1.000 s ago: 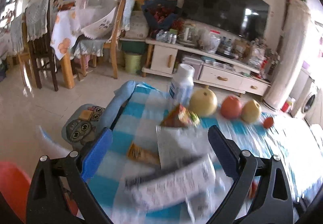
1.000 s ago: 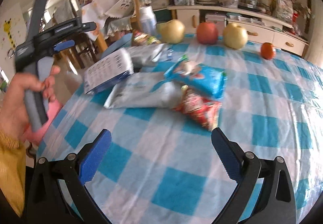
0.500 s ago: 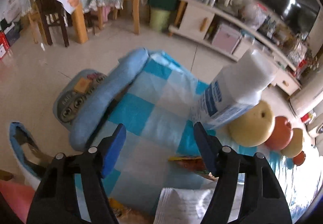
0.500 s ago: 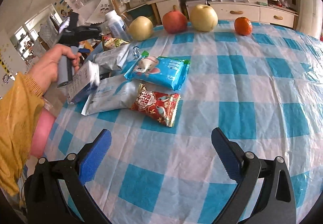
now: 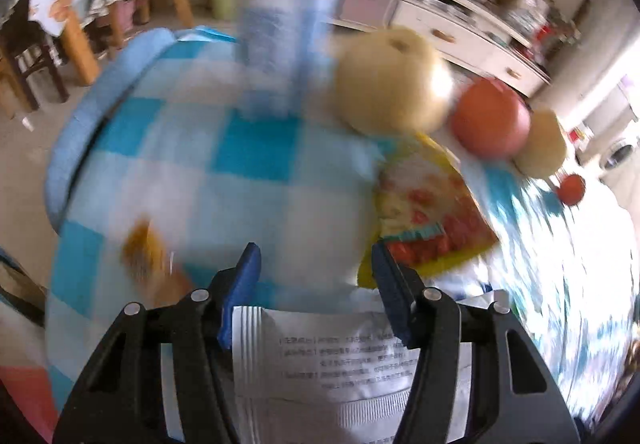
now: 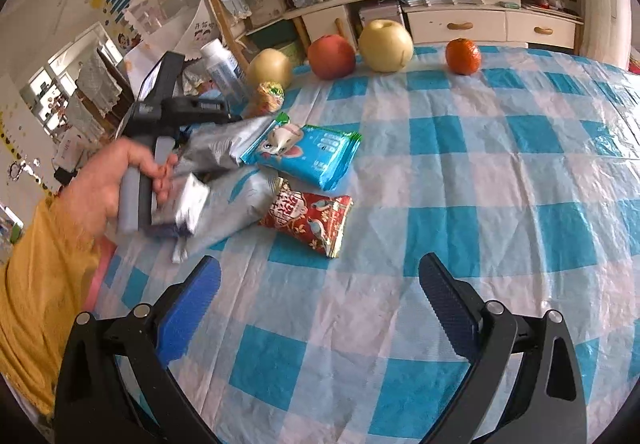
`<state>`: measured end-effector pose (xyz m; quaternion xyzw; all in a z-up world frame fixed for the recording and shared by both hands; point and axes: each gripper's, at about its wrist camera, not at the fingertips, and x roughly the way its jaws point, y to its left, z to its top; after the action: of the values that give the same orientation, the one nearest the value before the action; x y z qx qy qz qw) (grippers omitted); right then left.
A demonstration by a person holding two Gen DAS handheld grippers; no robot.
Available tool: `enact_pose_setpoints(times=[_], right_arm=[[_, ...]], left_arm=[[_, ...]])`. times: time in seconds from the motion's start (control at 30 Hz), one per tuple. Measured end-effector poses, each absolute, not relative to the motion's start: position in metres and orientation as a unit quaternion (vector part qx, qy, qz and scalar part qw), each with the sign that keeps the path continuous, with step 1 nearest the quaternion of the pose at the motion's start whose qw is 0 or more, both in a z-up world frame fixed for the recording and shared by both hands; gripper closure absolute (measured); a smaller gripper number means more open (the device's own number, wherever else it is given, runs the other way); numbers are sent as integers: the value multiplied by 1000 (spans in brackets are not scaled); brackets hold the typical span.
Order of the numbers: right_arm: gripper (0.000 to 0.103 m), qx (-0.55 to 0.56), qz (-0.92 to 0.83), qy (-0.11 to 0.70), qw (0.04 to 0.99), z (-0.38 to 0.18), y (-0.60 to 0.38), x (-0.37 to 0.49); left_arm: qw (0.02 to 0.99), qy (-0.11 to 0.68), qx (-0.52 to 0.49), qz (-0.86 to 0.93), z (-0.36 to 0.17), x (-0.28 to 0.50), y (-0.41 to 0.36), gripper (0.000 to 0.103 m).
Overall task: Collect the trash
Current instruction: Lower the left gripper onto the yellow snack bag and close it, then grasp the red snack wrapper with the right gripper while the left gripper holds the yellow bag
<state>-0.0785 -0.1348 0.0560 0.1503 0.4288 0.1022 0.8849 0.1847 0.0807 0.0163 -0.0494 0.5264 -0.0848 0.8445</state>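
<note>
My left gripper (image 5: 316,268) is open, low over the table's left end, its jaws straddling the far edge of a silver wrapper with printed text (image 5: 340,356). A yellow-red snack packet (image 5: 428,211) lies just right of it and a small orange wrapper (image 5: 148,256) to the left. In the right wrist view the left gripper's body (image 6: 168,111) is held by a hand over silver wrappers (image 6: 224,143). A blue packet (image 6: 312,155) and a red packet (image 6: 308,215) lie beside them. My right gripper (image 6: 320,308) is open and empty above the checked cloth.
A white bottle (image 5: 284,3) stands at the table's far left corner. A row of fruit sits behind: yellow pear (image 6: 270,65), red apple (image 6: 331,55), pale apple (image 6: 385,39), orange (image 6: 463,55). A blue chair back (image 5: 92,115) adjoins the table edge.
The left gripper has dropped lower and swung right towards the bottle and fruit, its jaws narrower than a second ago. The right gripper has pulled back a little, staying open.
</note>
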Motion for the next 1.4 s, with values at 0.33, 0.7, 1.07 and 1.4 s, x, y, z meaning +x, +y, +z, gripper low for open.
enact_pose_setpoints(times=[0.33,0.7,1.07,1.4], right_arm=[[5,177,93,421,885,60,-156,-86],[5,195,113,427,876,59,-156,-84],[5,192,123,436,871,58,-156,-82],[5,180,95,449,870,48,-161,-78]], left_arm=[[836,515,-63,-179,29,128,26,45],[847,511,-137,-63,40,216,38,33],[829,530,-166,-62,11,230,32,55],[843,507,-150,-102,25,190,30,66]])
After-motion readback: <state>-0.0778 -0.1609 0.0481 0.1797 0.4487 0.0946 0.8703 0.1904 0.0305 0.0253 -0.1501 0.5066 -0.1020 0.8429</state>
